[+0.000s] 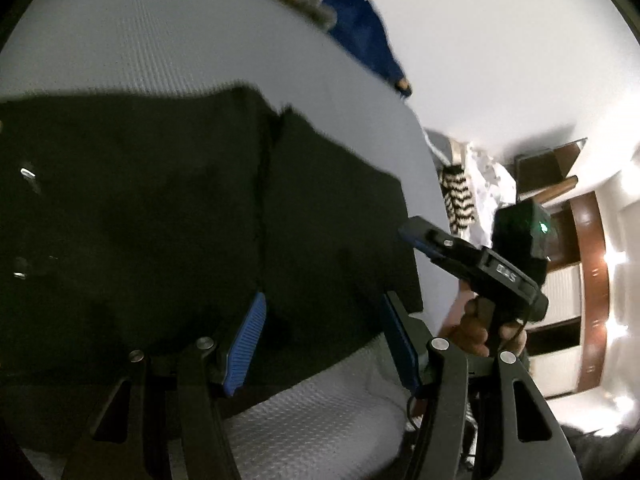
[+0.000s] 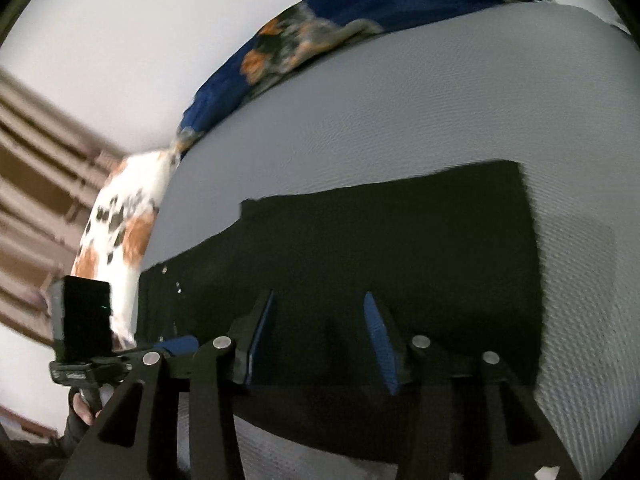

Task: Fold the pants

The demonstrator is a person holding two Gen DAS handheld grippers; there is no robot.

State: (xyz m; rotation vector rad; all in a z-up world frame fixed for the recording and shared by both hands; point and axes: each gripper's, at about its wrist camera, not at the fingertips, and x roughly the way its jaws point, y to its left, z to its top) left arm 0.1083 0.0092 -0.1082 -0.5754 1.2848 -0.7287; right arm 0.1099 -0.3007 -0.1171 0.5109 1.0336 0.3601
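The black pants lie folded flat on a white textured bed. In the left wrist view my left gripper is open, its blue-padded fingers spread just above the pants' near edge. The right gripper shows at the right, held by a hand beyond the pants' right edge. In the right wrist view the pants form a dark rectangle on the bed. My right gripper is open over their near edge, holding nothing. The left gripper shows at the lower left.
A blue patterned blanket lies along the far side of the bed, and also shows in the left wrist view. A white, orange and black spotted cloth hangs at the bed's end. Wooden furniture stands beyond the bed.
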